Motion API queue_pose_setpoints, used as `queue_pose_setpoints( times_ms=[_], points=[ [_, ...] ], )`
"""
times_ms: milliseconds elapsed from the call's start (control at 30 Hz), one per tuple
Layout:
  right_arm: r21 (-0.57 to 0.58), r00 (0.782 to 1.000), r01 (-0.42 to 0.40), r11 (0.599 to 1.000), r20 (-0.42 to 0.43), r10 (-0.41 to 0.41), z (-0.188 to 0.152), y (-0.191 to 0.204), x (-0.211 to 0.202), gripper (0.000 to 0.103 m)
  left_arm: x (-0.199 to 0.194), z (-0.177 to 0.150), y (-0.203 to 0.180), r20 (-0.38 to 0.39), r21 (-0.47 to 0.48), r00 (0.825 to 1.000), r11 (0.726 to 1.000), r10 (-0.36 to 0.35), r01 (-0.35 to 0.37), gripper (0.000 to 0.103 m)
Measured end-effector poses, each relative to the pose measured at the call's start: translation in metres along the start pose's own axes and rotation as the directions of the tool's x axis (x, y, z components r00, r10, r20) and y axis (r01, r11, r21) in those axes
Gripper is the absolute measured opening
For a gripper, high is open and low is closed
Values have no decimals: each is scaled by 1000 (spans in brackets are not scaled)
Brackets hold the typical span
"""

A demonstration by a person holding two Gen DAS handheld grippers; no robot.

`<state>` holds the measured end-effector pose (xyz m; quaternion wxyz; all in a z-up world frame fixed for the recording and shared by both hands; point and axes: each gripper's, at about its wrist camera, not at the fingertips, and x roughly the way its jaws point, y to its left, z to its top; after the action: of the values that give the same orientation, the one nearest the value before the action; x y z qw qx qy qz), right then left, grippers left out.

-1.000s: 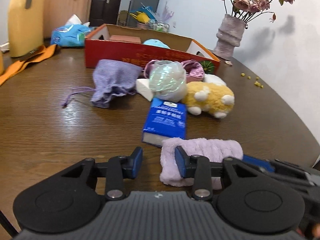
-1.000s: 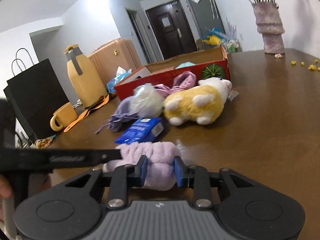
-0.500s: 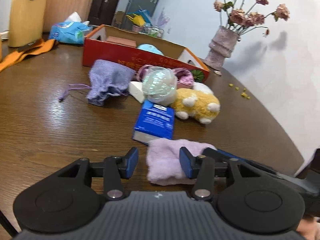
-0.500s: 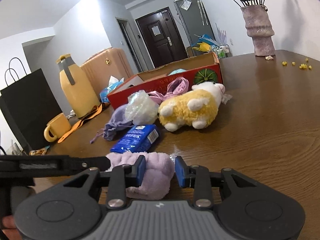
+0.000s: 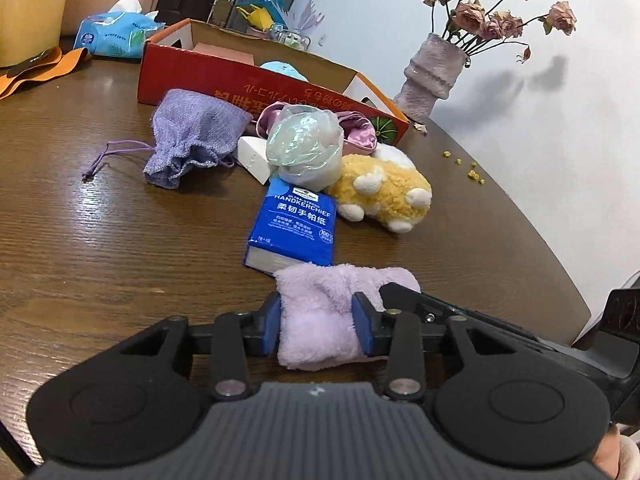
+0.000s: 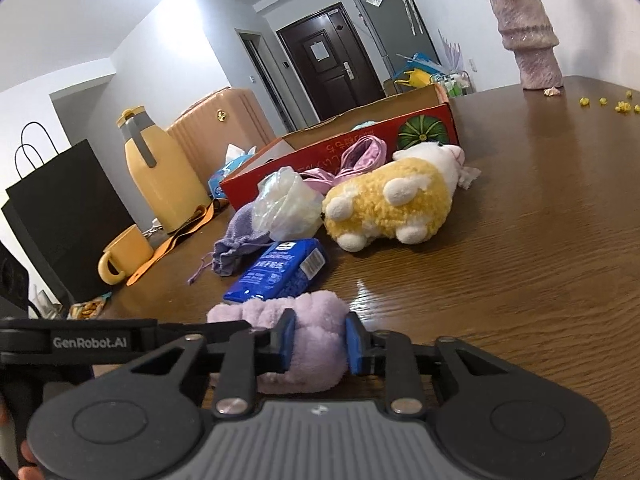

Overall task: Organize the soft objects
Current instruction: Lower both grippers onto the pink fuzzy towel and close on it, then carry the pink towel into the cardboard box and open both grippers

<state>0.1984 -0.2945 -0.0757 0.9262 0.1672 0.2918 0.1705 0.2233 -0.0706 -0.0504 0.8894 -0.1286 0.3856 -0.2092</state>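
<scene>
Pinching the lilac fleece cloth (image 5: 316,320) on the table (image 5: 100,240), my left gripper (image 5: 317,322) clamps its near-left end. From the right wrist, my right gripper (image 6: 316,342) squeezes its right end (image 6: 312,340).

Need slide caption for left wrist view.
Both grippers, left gripper nearest, clamp a lilac fleece cloth before the red box.

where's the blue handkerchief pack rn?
The blue handkerchief pack lies flat on the table, mid-frame in the left wrist view, just beyond the purple fluffy cloth, with the yellow plush toy to its right.
</scene>
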Motion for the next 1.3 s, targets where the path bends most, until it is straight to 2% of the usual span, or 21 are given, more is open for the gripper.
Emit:
queue_pose_setpoints(
  times_ms=[167, 300, 367, 500, 567, 667, 767, 867, 967, 1067, 1100, 1167, 1200, 1300],
  points=[
    [-41, 1000, 12, 999, 11, -11, 0, 12, -10, 19, -15, 1, -5, 14, 27, 1000, 1000, -17, 16, 20],
    [-62, 996, 5, 998, 90, 1, 15, 22, -30, 19, -34, 16, -13, 81, 68, 994, 996, -69, 63, 20],
    [-86, 989, 4, 996, 146, 8, 33, 25, -35, 19, -38, 36, -20, 115, 96, 989, 992, -94, 83, 20],
    [-139, 977, 23, 990, 211, 7, 98, 18, -22, 19, -24, 115, -34, 146, 146, 979, 982, -140, 118, 20],
    [-168, 972, 47, 985, 233, -6, 141, 9, -5, 19, -4, 158, -41, 155, 171, 978, 979, -141, 114, 20],
    [-161, 975, 79, 984, 220, -42, 203, -9, 32, 19, 39, 218, -50, 163, 200, 979, 976, -123, 89, 20],
    [-146, 976, 141, 979, 186, -113, 261, -32, 87, 19, 104, 276, -48, 140, 205, 986, 977, -93, 63, 20],
    [-152, 973, 215, 965, 115, -199, 303, -58, 153, 19, 172, 311, -37, 84, 153, 996, 988, -38, 25, 19],
    [-220, 948, 318, 922, 49, -315, 317, -76, 216, 19, 232, 328, -25, 16, 121, 1000, 993, 8, -10, 17],
    [-181, 939, 329, 927, -38, -341, 323, -101, 259, 19, 279, 339, -7, -65, 77, 998, 997, 10, -5, 18],
    [-192, 933, 340, 921, -58, -356, 322, -104, 268, 19, 288, 340, -3, -80, 78, 997, 997, 19, -13, 19],
    [-245, 908, 381, 892, -82, -410, 319, -104, 286, 20, 296, 338, 3, -54, 94, 996, 993, 70, -65, 19],
    [-262, 909, 379, 888, -75, -410, 317, -101, 286, 24, 297, 338, 5, -39, 107, 997, 992, 63, -59, 19],
    [-292, 899, 393, 872, -78, -432, 316, -97, 291, 26, 298, 335, 12, -54, 101, 996, 993, 74, -68, 25]
  ],
)
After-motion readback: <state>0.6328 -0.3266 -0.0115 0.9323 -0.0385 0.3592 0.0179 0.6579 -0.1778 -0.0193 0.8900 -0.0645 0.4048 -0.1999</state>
